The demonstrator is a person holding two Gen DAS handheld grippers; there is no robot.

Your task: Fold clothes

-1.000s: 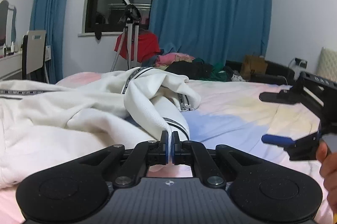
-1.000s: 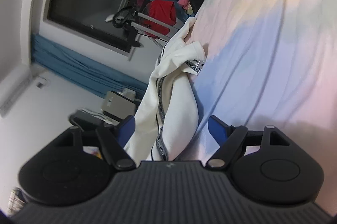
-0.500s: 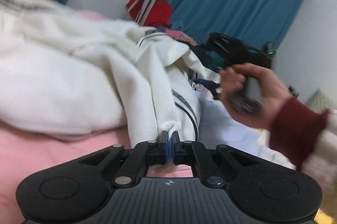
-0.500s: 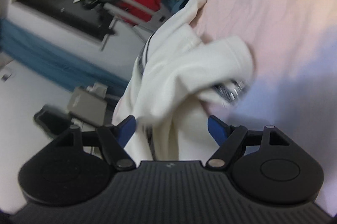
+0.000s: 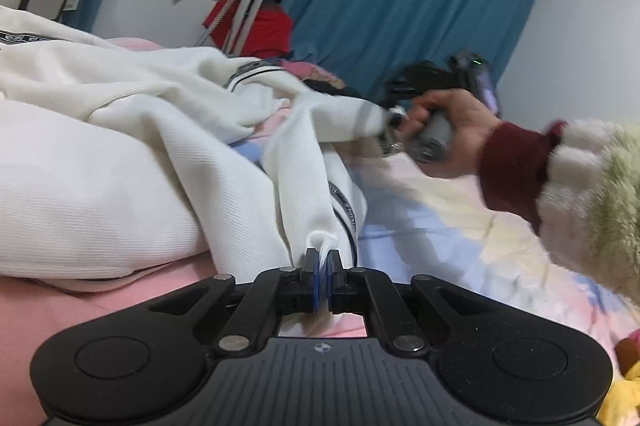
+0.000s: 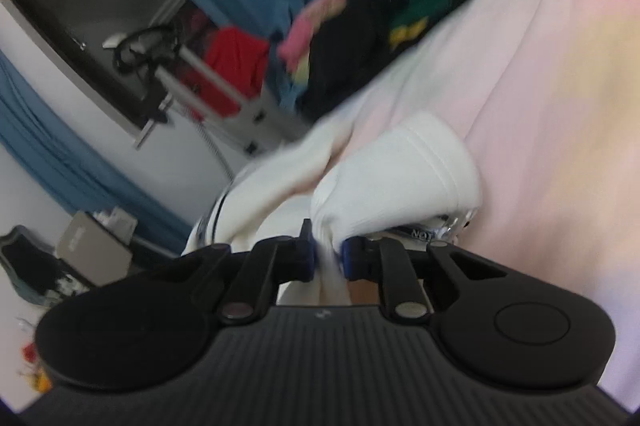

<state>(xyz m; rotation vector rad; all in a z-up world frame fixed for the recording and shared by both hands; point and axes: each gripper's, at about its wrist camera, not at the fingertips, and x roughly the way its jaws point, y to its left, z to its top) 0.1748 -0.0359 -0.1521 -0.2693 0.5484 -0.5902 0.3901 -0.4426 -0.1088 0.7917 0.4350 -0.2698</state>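
The right gripper (image 6: 327,253) has just taken hold of the white garment (image 5: 120,162): its jaws are closing, and in the right wrist view a bunched fold of white cloth sits between the blue pads (image 6: 349,258), with a ribbed cuff or hem flaring out above them at mid-frame. A second ago those jaws stood wide apart with the cloth lying loose ahead of them. The left gripper (image 5: 321,280) is clamped together on a pinch of the same garment at the lower centre of its view, as it was in the earlier frames.

That puts both ends of one section of the garment in hand, which I judge to be the set-up for pulling it straight or laying it flat before a fold; no fold is made yet.

The garment lies heaped across the pastel bedsheet (image 5: 460,226), filling the left half of the left wrist view. In that view the person's right hand (image 5: 448,138), in a dark red cuff, now sits at the middle right with cloth drawn taut toward it; a second ago the right gripper hung at the far right edge, clear of the cloth. A pile of other clothes (image 6: 360,38) shows blurred in the upper middle of the right wrist view.
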